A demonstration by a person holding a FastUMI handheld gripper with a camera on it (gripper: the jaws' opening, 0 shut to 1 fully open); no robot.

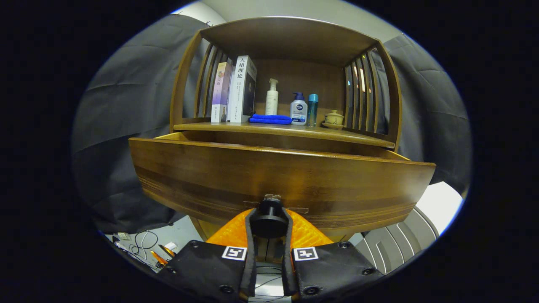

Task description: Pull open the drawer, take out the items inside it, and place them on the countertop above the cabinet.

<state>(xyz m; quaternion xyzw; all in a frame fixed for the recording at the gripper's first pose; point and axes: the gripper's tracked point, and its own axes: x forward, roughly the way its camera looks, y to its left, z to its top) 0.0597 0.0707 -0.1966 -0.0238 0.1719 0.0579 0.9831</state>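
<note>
A wooden cabinet's drawer [278,176] stands pulled partly out toward me, its wide front panel just ahead of the fingers. My gripper [269,223] is shut on the drawer's round dark knob [269,219], with one finger pressing each side of it. The drawer's inside is hidden behind its front panel. Above the drawer runs the countertop [362,136], a wooden shelf inside an open-fronted hutch with slatted sides.
On the countertop stand two books [236,90], a white pump bottle [272,97], a folded blue cloth [270,119], a blue-capped pump bottle [298,109], a teal bottle [312,109] and a lidded tea cup [334,118]. Cables [143,244] lie on the floor below left.
</note>
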